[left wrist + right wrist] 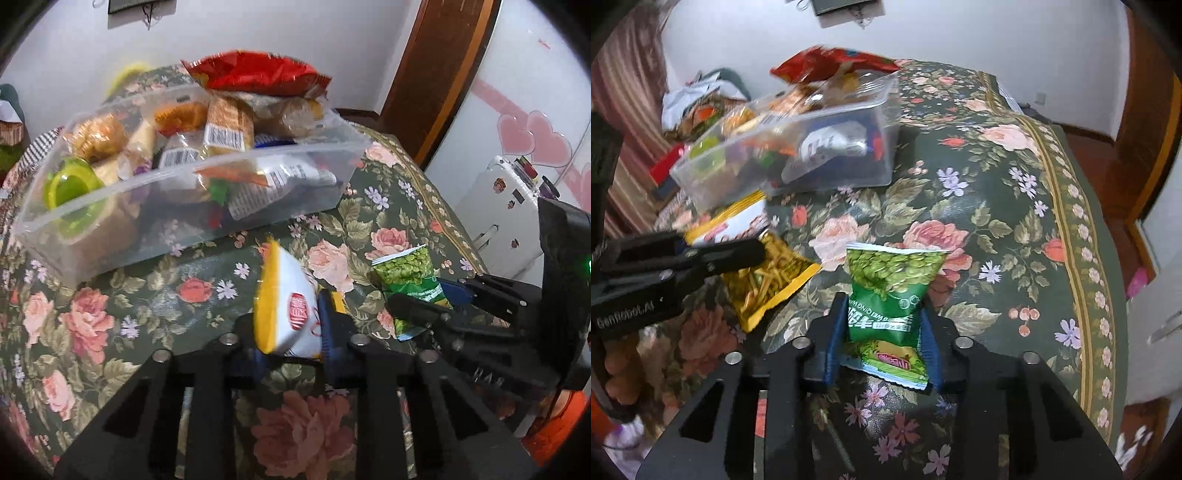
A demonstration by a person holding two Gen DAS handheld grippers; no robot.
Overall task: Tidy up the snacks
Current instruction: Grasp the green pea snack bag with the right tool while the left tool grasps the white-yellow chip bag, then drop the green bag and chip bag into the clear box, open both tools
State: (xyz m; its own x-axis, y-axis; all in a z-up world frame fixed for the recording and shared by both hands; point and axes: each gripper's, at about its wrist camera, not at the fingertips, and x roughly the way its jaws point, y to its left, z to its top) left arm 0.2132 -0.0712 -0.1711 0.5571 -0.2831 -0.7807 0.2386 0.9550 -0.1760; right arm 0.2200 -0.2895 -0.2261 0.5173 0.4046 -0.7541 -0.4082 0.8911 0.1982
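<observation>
Both grippers angled down over the floral-clothed surface: left gripper clamped the yellow-and-white snack packet, right gripper pinched the green pea packet, clear plastic snack-filled bin above.

Floral tablecloth; white fridge w/ pink hearts, brown door frame, striped curtain.

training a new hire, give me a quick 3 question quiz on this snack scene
1. True or false: the left gripper is shut on the yellow and white packet.
2. What does the right gripper grip? A) red bag B) green pea packet C) nothing
3. Which snack lies on top of the pile in the clear plastic bin?

Key: 1 true; 2 B; 3 the red bag.
</observation>
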